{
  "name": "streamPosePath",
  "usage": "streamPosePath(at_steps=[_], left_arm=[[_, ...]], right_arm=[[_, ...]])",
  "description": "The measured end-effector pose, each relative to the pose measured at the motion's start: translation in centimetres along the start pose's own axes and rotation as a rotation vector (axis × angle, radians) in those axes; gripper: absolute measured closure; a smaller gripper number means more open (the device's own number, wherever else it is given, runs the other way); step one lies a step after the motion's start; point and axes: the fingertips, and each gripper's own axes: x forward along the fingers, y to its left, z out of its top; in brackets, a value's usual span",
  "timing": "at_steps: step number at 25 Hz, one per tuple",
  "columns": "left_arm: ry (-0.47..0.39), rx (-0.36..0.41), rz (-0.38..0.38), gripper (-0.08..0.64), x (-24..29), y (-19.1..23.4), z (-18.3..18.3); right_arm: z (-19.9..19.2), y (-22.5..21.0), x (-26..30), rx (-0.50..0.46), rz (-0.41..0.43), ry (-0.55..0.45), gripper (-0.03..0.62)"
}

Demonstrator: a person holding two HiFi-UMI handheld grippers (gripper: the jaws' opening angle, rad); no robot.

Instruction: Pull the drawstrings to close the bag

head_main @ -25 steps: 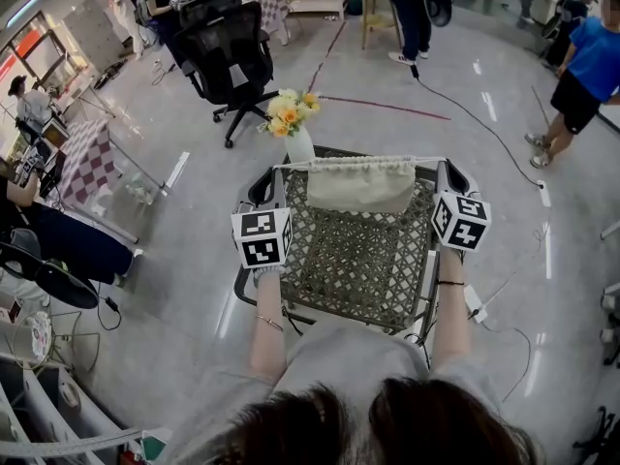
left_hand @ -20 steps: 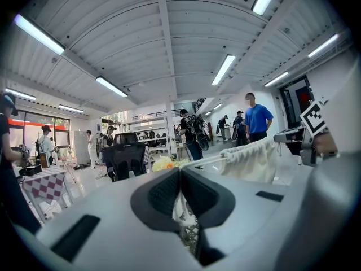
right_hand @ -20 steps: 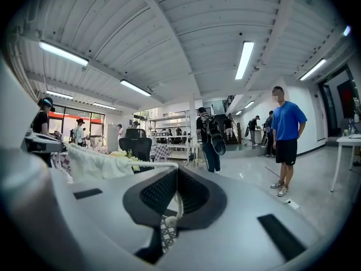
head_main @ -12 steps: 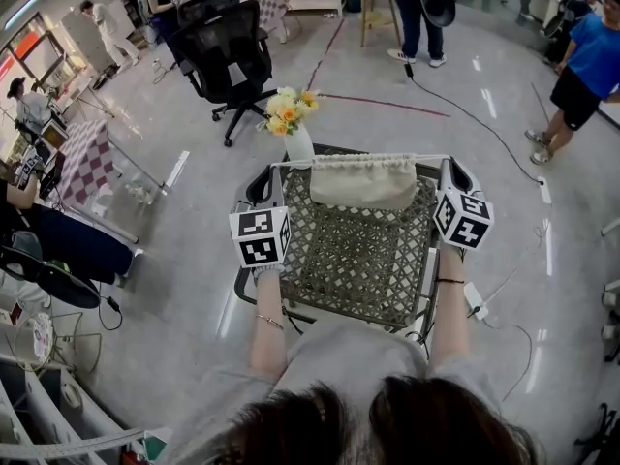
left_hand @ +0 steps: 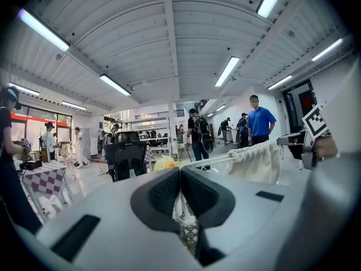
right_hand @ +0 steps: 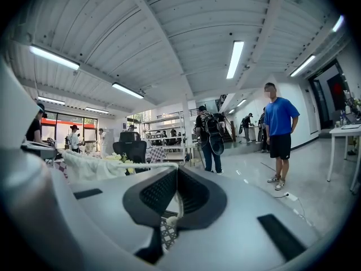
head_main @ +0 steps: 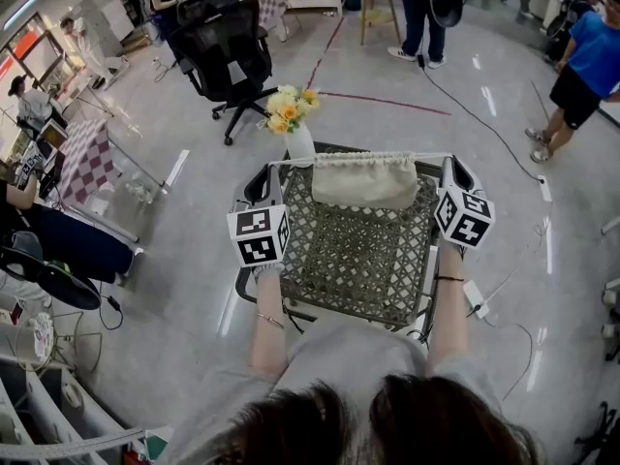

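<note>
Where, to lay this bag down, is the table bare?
The lattice table is bare in its middle and near side, between the left gripper and right gripper. Crowded: the far edge, with the hanging bag and the flower vase.

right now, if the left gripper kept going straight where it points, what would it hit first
Most likely the vase of yellow flowers just ahead of the left gripper; depth is unclear, so it might pass beside it.

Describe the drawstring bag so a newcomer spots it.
Find the lattice-top table. Over its far edge a cream cloth bag hangs on a taut drawstring between the left tool and right tool. Unlike the flower vase beside it, it is soft and gathered.
</note>
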Motion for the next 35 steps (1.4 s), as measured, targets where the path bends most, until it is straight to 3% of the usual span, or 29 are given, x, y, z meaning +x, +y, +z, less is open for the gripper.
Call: streamPosePath(at_steps=[35], left_arm=[[-0.007,-0.040,0.052,0.529,0.0,1.0,0.2]], right_arm=[[-0.6,-3.0,0.3,0.118,-0.076,-0.027,0.568]])
